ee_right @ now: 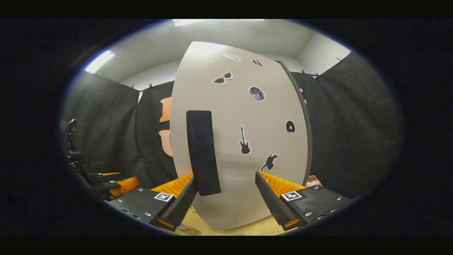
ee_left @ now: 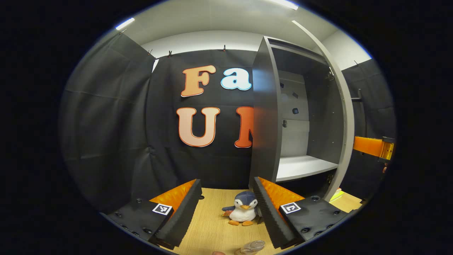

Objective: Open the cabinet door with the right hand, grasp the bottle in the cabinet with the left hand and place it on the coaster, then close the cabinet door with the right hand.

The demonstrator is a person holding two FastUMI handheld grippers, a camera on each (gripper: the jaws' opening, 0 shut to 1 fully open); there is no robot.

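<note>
In the left gripper view, the tall grey cabinet stands at about two o'clock with its grey cabinet door swung wide; its interior is dark above a pale shelf that carries nothing. The left claw is spread open above the light wooden bench, gripping nothing. At six o'clock, at the very bottom edge, the top of a clear plastic bottle shows, its rim round and its wall see-through; whether it rests on a coaster cannot be made out. Between the fingers, towards five o'clock, sits a small plush penguin, blue-grey and white with orange feet, just beside the right finger. Far off at three o'clock, part of an orange-and-black tool juts in past the door's edge.

In the right gripper view, the door's pale outer face fills the centre, dotted with black stickers: sunglasses, a moon, a guitar, a cat. Its long black padded handle hangs upright at about nine o'clock from centre. The right claw is open, the handle's lower end just by its left finger, neither finger pressing on it.
</note>
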